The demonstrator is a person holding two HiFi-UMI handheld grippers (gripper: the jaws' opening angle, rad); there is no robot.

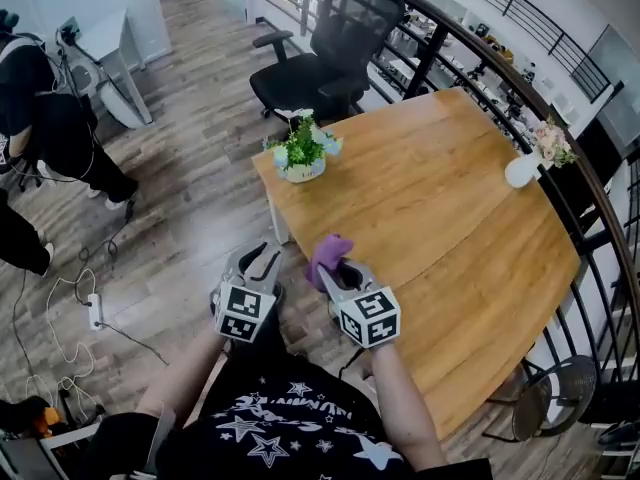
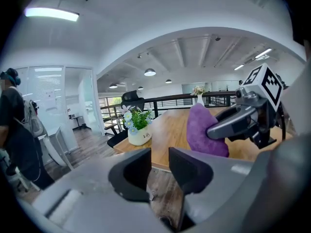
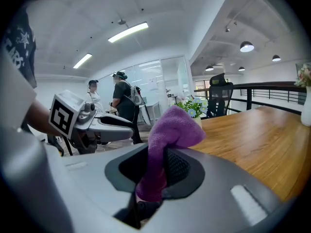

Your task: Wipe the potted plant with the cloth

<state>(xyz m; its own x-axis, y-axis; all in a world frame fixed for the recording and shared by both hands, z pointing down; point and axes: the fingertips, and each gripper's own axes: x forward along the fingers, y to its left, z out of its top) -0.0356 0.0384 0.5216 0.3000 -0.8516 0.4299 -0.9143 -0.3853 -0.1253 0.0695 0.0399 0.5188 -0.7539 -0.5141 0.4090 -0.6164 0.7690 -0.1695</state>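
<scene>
Right gripper [image 1: 337,270] clamped on the purple cloth [image 1: 328,254], which bunches up above the jaws. Left gripper [image 1: 262,260] empty, jaws nearly together with a narrow gap. Potted plant [image 1: 303,153] stands upright at the near-left corner of the bench [image 1: 450,218], well apart from both. From the cloth it lies between 11 and 12 o'clock in the head view, from the left gripper nearer 1. Neither is clearly closer. Judgement: next is a straight reach ahead, cloth leading.
</scene>
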